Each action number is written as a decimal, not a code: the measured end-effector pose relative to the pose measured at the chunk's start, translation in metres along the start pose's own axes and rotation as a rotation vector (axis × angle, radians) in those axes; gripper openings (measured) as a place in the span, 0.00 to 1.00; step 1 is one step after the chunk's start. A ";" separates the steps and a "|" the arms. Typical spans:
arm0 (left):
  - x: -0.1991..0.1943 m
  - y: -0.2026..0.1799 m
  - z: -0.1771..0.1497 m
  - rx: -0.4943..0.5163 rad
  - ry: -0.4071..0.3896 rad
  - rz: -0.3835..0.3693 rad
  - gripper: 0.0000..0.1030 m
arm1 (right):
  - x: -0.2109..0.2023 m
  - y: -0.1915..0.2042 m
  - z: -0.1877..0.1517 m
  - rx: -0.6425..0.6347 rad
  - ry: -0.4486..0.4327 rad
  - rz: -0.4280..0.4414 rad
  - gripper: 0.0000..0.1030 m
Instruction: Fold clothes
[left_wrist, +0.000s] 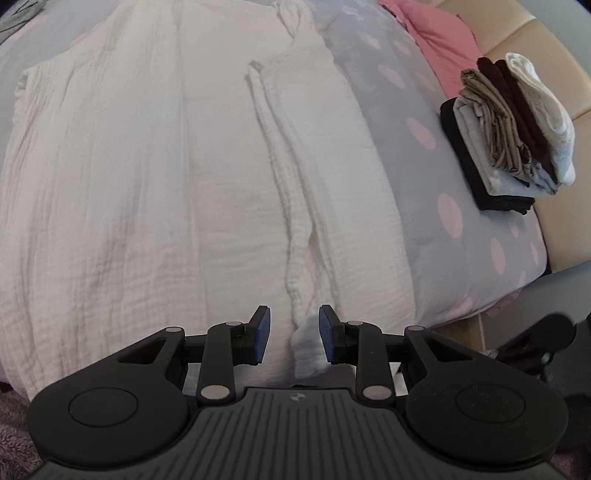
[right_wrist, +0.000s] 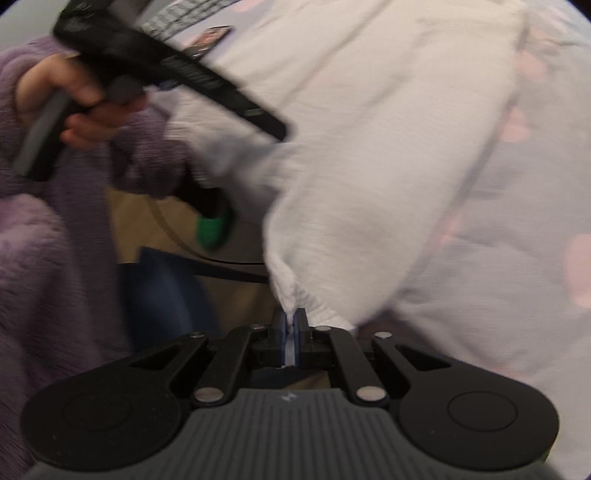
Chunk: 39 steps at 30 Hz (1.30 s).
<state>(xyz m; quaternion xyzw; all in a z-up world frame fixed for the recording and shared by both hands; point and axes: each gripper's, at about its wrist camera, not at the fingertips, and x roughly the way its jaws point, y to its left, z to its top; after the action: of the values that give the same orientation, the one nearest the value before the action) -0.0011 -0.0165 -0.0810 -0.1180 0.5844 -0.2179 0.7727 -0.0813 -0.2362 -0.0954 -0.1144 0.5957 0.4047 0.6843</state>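
No legible writing could be made out. The right gripper (right_wrist: 294, 325) was pinched tight on a corner of the white garment (left_wrist: 147, 177), its jaws pressed together on the cloth. The left gripper (left_wrist: 294, 334) was held with jaws spread, a garment edge between them, ungripped. The garment was spread over the dotted bed (left_wrist: 424, 155), near a folded stack (left_wrist: 513, 129). A hand (right_wrist: 74, 107) in a purple sleeve (right_wrist: 44, 240) gripped the other handle.

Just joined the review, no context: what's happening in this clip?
A person with a gripper in each hand is folding a white garment spread on a polka-dot bed. The right gripper is shut on a corner of the garment. The left gripper is open, with a bit of the garment's edge between its fingers but not pinched. A stack of folded clothes sits at the bed's far edge.
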 end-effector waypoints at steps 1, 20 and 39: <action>-0.001 -0.002 0.000 0.006 -0.004 -0.002 0.25 | 0.007 0.008 0.001 0.000 0.009 0.027 0.05; -0.023 0.018 -0.014 -0.012 -0.056 0.120 0.25 | 0.056 0.039 0.007 0.038 0.043 0.026 0.43; -0.096 0.110 -0.058 -0.232 -0.184 0.211 0.27 | -0.017 0.014 0.074 0.245 -0.319 -0.123 0.57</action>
<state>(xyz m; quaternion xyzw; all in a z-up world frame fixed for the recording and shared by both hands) -0.0556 0.1295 -0.0634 -0.1640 0.5414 -0.0549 0.8228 -0.0370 -0.1865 -0.0559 -0.0008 0.5165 0.2996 0.8022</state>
